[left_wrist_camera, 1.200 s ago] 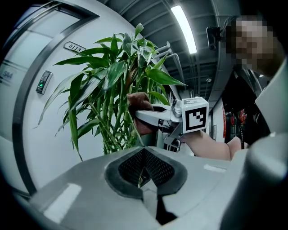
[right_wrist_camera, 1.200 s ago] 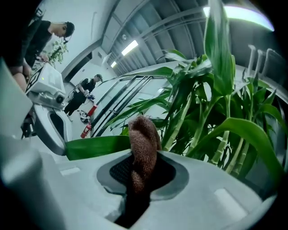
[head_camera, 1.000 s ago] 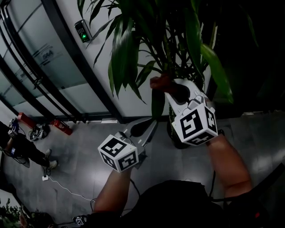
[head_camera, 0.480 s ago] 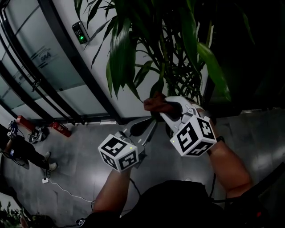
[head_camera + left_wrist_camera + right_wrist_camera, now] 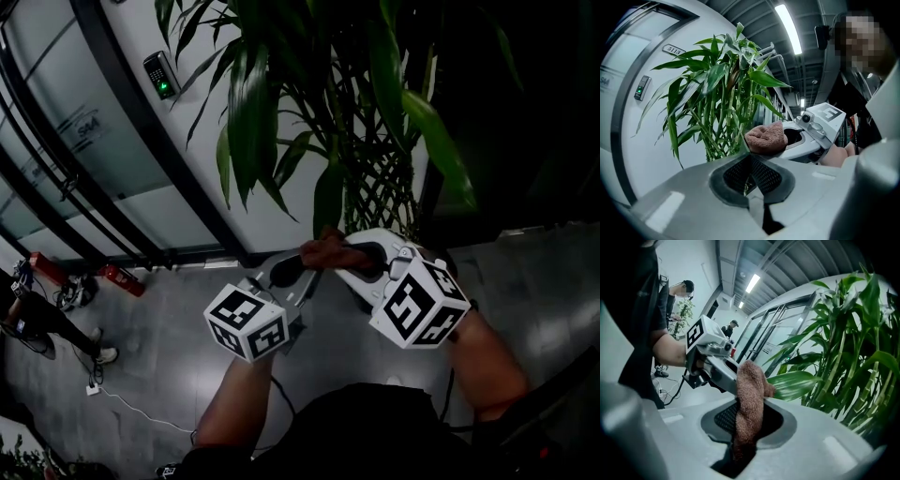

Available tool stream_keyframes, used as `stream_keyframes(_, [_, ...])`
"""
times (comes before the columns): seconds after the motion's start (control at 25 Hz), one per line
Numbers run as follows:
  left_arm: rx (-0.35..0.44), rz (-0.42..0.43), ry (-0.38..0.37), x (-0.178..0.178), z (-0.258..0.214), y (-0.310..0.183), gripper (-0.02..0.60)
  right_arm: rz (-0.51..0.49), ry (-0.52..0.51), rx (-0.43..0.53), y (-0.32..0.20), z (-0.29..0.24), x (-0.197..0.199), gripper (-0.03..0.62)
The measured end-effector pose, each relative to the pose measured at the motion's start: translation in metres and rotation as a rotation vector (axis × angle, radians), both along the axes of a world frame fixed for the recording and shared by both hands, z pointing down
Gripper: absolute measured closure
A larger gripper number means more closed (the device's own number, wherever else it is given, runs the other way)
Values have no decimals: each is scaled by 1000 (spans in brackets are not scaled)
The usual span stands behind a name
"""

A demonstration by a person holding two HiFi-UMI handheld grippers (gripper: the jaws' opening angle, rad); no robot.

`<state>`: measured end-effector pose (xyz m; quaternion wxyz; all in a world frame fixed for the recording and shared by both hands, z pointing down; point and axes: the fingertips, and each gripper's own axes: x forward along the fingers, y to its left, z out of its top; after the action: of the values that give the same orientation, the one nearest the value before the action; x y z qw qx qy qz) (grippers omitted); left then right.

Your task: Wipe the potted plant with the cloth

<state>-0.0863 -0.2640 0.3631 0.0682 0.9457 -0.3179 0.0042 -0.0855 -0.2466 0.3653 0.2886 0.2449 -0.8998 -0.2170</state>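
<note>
Left of centre in the head view, the left gripper (image 5: 307,270) keeps its place. Its jaws are clenched together on what I judge to be the tip of one hanging leaf (image 5: 328,202). Its own view shows the pads shut, with only a sliver of green at the seam.

Just right of those jaws, touching them or all but touching, sits the brown cloth (image 5: 326,253). A second ago it was higher in the frame, partway up that leaf. It has since slid down and to the left along the blade and has reached the pinned tip.

At centre right, the right gripper (image 5: 354,256) grasps the cloth firmly, with a fold bunched between its pads and the rest sticking out beyond the tips. It has tipped further downward as it came.

In the right gripper view the leaf runs out from behind the cloth toward the right, back to the potted plant (image 5: 366,131), which fills the upper middle and right of the head view.

For the task, this reads as one stroke about finished: the leaf has been wiped from mid-blade to tip. The likely next need is to let the tip go and pick another leaf, since many leaves remain.
</note>
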Motion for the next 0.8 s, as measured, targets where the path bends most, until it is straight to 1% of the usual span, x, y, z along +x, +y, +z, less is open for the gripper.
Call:
stream_keyframes(0.08, [-1,4,5,1,0,0,563,8,-10,2,2,-2,3,531])
stream_keyframes(0.2, [-1,6,13,2,0,1,564,43,-20,40,-1,-8,9,531])
stream_keyframes(0.32, [4,7,20,4,-1,2,563,58,-35,57,-1,-12,14,531])
stream_keyframes(0.48, [24,-8,52,6,-7,7,560,62,-89,110,7,-28,20,531])
stream_keyframes(0.56, [21,5,61,10,-11,17,533,66,-116,145,17,-43,27,531])
stream_keyframes(0.68, [3,52,76,20,-26,36,472,74,-100,200,32,-67,46,531])
stream_keyframes(0.8, [-3,110,146,26,-59,52,463,77,-104,230,47,-93,70,531])
